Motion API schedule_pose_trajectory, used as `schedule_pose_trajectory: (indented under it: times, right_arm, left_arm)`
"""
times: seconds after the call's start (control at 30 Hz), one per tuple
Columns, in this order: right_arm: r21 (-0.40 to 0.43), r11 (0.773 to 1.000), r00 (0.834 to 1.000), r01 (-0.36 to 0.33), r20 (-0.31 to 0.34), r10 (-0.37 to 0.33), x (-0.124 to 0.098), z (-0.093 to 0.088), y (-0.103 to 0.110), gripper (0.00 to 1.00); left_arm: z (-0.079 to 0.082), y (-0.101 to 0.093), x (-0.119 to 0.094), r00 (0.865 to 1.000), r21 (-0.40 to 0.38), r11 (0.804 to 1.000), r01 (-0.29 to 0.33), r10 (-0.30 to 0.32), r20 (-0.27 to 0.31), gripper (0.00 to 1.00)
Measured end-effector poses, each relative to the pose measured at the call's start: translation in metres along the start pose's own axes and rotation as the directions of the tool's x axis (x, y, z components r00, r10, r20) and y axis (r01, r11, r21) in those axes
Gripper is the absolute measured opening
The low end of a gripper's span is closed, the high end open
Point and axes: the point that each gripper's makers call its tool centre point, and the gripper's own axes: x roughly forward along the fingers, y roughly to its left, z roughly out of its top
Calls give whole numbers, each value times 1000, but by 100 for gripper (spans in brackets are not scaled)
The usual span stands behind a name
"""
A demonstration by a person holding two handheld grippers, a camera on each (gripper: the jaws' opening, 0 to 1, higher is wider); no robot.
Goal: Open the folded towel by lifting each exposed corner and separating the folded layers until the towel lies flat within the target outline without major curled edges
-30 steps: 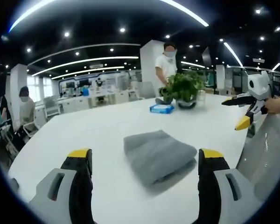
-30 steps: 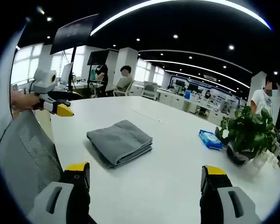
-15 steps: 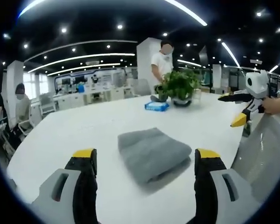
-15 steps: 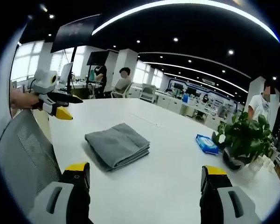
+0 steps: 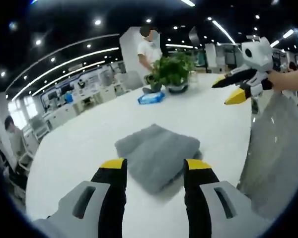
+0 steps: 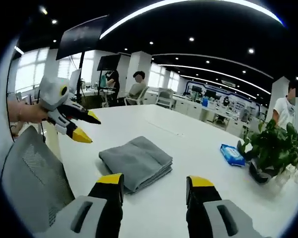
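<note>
— Open-plan office, long white table (image 6: 198, 148). Where's the towel (image 6: 135, 162)?

— Folded, grey, lying flat on the table; in the right gripper view it sits just beyond my right gripper (image 6: 155, 182), whose jaws stand partly apart, holding nothing.

— And the other one?

— My left gripper (image 5: 155, 166) hovers over the towel's near edge, jaws apart, empty. A potted plant (image 5: 172, 72) and blue packet (image 5: 151, 98) sit farther back.

Towel (image 5: 157, 155): grey, folded, lying on the white bench (image 5: 79, 148).
Left gripper (image 5: 155, 167): jaws apart, just before the towel.
Right gripper (image 5: 231, 88): up at the right, jaws apart.
Plant (image 5: 172, 71): far side, beside a blue pack (image 5: 151, 97).
</note>
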Motion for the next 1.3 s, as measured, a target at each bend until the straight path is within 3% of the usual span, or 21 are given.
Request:
schedule_pose_trajectory:
  times: [0.1, 0.17, 0.23, 0.33, 0.5, 0.73, 0.87, 0.97, 1.07, 1.13, 1.17, 1.2, 1.3]
  right_arm:
    - [102, 995, 1000, -21, 6, 21, 9, 3, 2, 42]
    - [138, 990, 1000, -17, 4, 16, 13, 2, -1, 38]
    - [171, 985, 1000, -9, 4, 8, 19, 1, -4, 36]
    - [217, 976, 1000, -5, -17, 9, 29, -7, -6, 33]
    - [234, 972, 998, -12, -56, 26, 43, -18, 0, 29]
    - [353, 935, 989, -35, -122, 83, 61, -43, 18, 30]
    - [406, 913, 988, -42, -119, 98, 66, -49, 25, 38]
    - [457, 888, 989, -44, -108, 105, 66, -49, 28, 36]
    - [549, 833, 988, -64, -83, 130, 67, -50, 34, 35]
    - [618, 782, 985, -79, -73, 157, 68, -55, 37, 35]
    - [661, 746, 983, -81, -69, 168, 67, -57, 38, 33]
    - [676, 732, 981, -87, -68, 180, 67, -59, 39, 31]
    - [741, 664, 978, -102, -49, 205, 66, -62, 41, 27]
  left_arm:
    - [1, -9, 15, 998, 169, 984, 55, -48, -45, 42]
    - [-2, -15, 22, 995, 235, 968, 85, -69, -77, 33]
    - [-7, -24, 35, 989, 287, 950, 126, -99, -108, 32]
    - [-14, -36, 46, 981, 278, 945, 174, -142, -131, 31]
    - [-25, -47, 59, 969, 328, 918, 221, -168, -182, 31]
    - [-38, -59, 73, 959, 362, 898, 250, -178, -220, 27]
    - [-42, -67, 79, 955, 355, 898, 261, -186, -232, 27]
    - [-42, -67, 83, 957, 360, 898, 252, -175, -232, 21]
    - [-43, -66, 85, 958, 348, 904, 249, -177, -227, 19]
    - [-45, -65, 87, 959, 320, 915, 245, -180, -219, 18]
    - [-45, -65, 87, 960, 305, 922, 241, -181, -212, 17]
    - [-44, -64, 86, 961, 290, 927, 238, -182, -207, 15]
    - [-42, -64, 85, 963, 180, 956, 230, -196, -187, 9]
